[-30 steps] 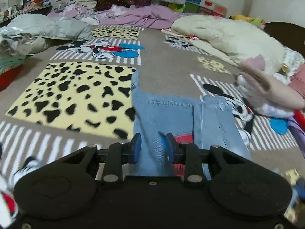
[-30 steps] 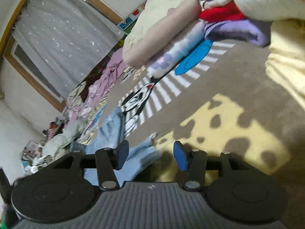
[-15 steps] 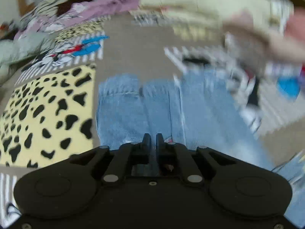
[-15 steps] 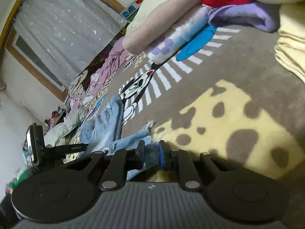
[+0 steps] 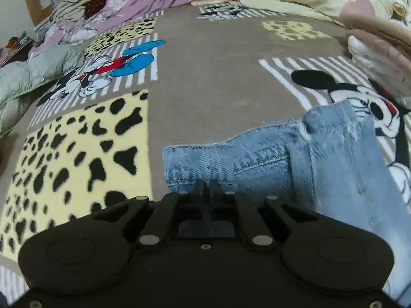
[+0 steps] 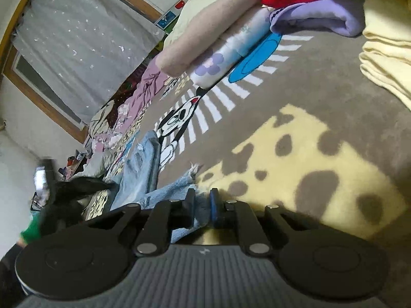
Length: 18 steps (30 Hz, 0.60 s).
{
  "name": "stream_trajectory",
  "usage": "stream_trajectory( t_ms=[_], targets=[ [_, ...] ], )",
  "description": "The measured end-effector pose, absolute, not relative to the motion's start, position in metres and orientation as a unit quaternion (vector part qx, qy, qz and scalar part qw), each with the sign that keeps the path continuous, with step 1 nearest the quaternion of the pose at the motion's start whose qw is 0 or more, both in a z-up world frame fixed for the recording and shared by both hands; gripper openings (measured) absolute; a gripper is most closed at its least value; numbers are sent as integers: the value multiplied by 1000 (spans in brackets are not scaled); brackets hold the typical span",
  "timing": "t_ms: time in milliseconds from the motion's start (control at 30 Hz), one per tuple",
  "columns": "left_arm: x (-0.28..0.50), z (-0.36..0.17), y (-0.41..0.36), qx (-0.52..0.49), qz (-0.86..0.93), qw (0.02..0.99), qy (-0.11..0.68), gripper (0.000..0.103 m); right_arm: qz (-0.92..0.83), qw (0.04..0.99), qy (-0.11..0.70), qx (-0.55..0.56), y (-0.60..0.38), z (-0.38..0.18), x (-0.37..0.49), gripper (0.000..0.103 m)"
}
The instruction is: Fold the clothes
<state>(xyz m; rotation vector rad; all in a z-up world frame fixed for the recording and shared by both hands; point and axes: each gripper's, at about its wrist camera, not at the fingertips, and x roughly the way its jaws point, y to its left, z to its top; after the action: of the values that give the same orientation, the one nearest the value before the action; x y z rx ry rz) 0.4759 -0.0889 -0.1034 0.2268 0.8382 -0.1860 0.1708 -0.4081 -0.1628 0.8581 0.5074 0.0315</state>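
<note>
Where the jeans (image 5: 269,159) lie flat on the blanket (image 5: 205,77), their waistband edge at 6 o'clock is pinched by the clenched left gripper (image 5: 207,183). Frayed denim (image 6: 179,192) is caught between the closing jaws of the right gripper (image 6: 202,200), at 6 o'clock.

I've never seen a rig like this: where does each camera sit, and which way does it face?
Left wrist: on the left gripper, looking down across the blanket; its fingers pinch the jeans.
Right wrist: on the right gripper, tilted, jaws closing on a frayed hem.
Both show the jeans and blanket; right also glimpses the left gripper.
</note>
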Motion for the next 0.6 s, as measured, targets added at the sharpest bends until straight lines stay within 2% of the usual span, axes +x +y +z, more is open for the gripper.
stream_trajectory(
  t_ms=[100,167,267,333,467,533,600],
  targets=[
    [456,-81,-69,33,-105,930,352,2,15,879,241,410,-408,-163,171,11],
    [457,-91,-72,21,-110,922,372,2,14,881,240,408,-407,-163,171,11],
    [461,-120,-87,73,-100,906,405,5,14,884,237,403,-406,-163,170,11],
    [453,-105,-78,16,-91,911,402,7,13,885,236,402,-405,-164,170,11],
    [379,-72,-54,-1,-112,936,335,28,11,884,228,408,-408,-164,168,12],
    [329,-62,-38,1,-128,941,314,28,10,884,221,412,-409,-164,166,14],
    [281,-56,-24,15,-142,945,295,34,8,884,215,415,-410,-163,164,14]
  ],
)
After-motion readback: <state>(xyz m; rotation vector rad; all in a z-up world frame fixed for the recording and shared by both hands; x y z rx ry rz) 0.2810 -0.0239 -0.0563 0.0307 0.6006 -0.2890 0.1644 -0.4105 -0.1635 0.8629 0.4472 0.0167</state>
